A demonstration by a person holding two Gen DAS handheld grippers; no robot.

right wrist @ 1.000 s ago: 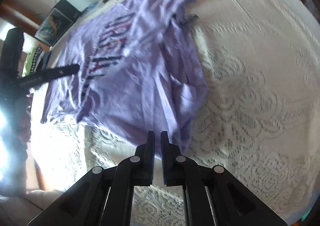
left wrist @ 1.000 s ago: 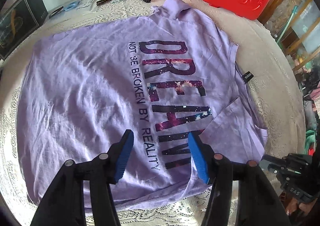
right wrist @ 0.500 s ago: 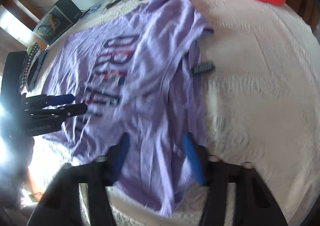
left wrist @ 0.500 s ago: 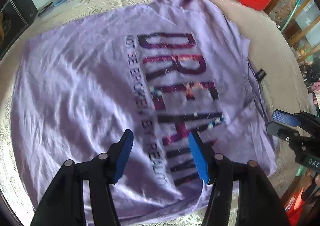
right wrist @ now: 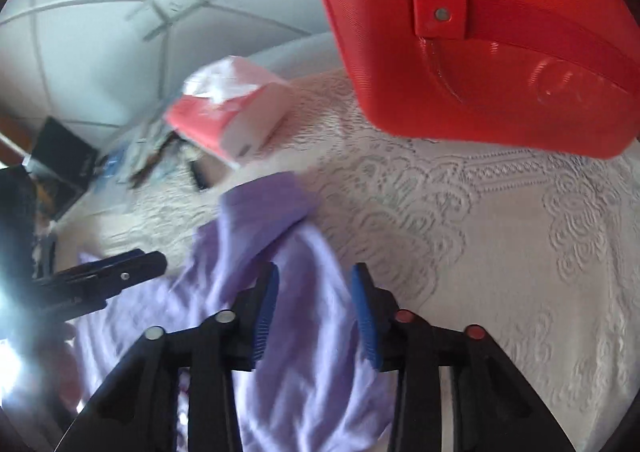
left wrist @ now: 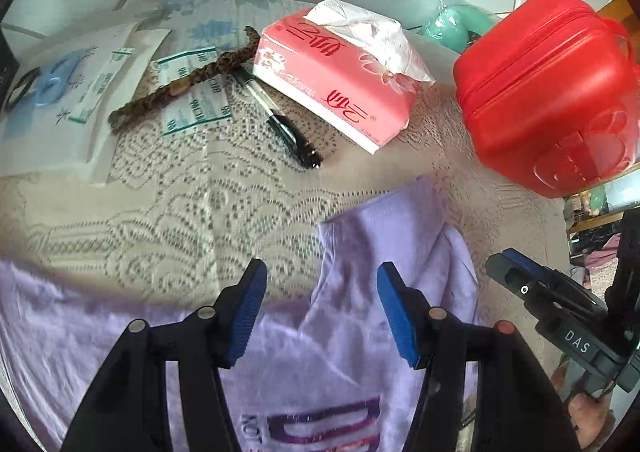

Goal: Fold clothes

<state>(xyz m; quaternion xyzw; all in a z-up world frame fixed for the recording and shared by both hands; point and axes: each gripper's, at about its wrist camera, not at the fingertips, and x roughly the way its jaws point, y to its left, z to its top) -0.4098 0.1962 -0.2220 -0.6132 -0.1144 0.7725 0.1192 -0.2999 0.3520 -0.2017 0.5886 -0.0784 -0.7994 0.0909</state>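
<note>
A lilac T-shirt [left wrist: 352, 332] with dark printed letters lies flat on the lace tablecloth [left wrist: 160, 212]; its far sleeve [left wrist: 392, 220] points toward the red case. My left gripper [left wrist: 320, 304] hovers open just above the shirt near that sleeve, nothing between its blue pads. My right gripper [right wrist: 314, 312] is open too, low over the same lilac shirt [right wrist: 304, 332] at its sleeve [right wrist: 264, 200]. Each gripper shows in the other's view: the right gripper [left wrist: 516, 276] at the right edge, the left gripper [right wrist: 132, 264] at the left.
A red plastic case [left wrist: 544, 92] stands at the far right, close to the sleeve. A pink tissue box [left wrist: 336, 80], a black pen [left wrist: 276, 120], a braided cord [left wrist: 184, 84] and papers [left wrist: 80, 92] lie along the far side. A person's fingers [left wrist: 588, 412] hold the right gripper.
Both grippers have moved forward over the shirt to its far sleeve end. The right gripper, shut one second ago, opened and stays open. The left stayed open.
</note>
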